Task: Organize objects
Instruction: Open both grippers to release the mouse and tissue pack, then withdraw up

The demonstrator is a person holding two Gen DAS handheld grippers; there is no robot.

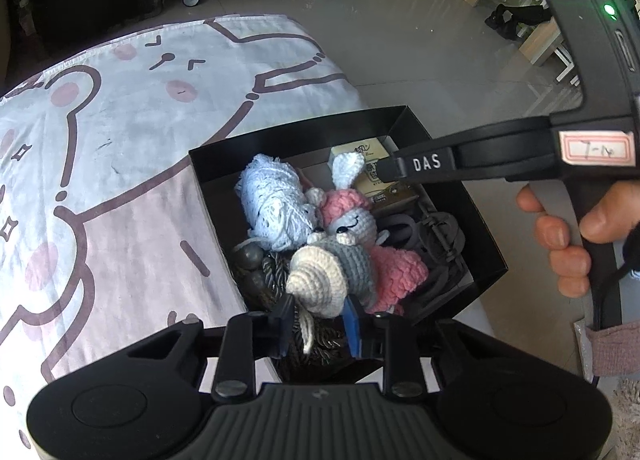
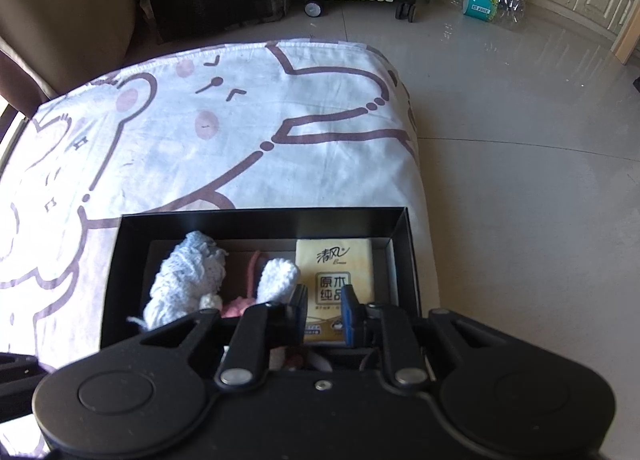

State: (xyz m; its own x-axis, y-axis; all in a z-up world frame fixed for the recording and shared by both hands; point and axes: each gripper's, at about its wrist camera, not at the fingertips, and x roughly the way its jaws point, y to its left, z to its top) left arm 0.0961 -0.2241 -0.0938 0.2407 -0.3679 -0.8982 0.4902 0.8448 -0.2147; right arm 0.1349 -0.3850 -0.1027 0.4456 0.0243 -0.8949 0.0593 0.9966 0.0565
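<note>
The black box (image 1: 440, 196) sits at the right edge of a cloth-covered desk (image 1: 120, 140), overhanging it slightly toward the floor. It is already crowded: a pale blue crochet bundle (image 1: 272, 200), a pink-capped crochet bunny (image 1: 352, 216), a grey and cream crochet mouse (image 1: 332, 272), dark beads with cord (image 1: 256, 268), black rings and a tissue packet (image 2: 334, 280) at the far end. The rest of the cloth shows nothing left to gather, so the sorting looks nearly finished.

The left gripper (image 1: 320, 320) points down into the near end, its jaws drawn in on the mouse's cream ear. The right gripper (image 2: 324, 316) has its jaws narrowed over the tissue packet, apparently pinching it. What remains is probably settling these last pieces.
</note>
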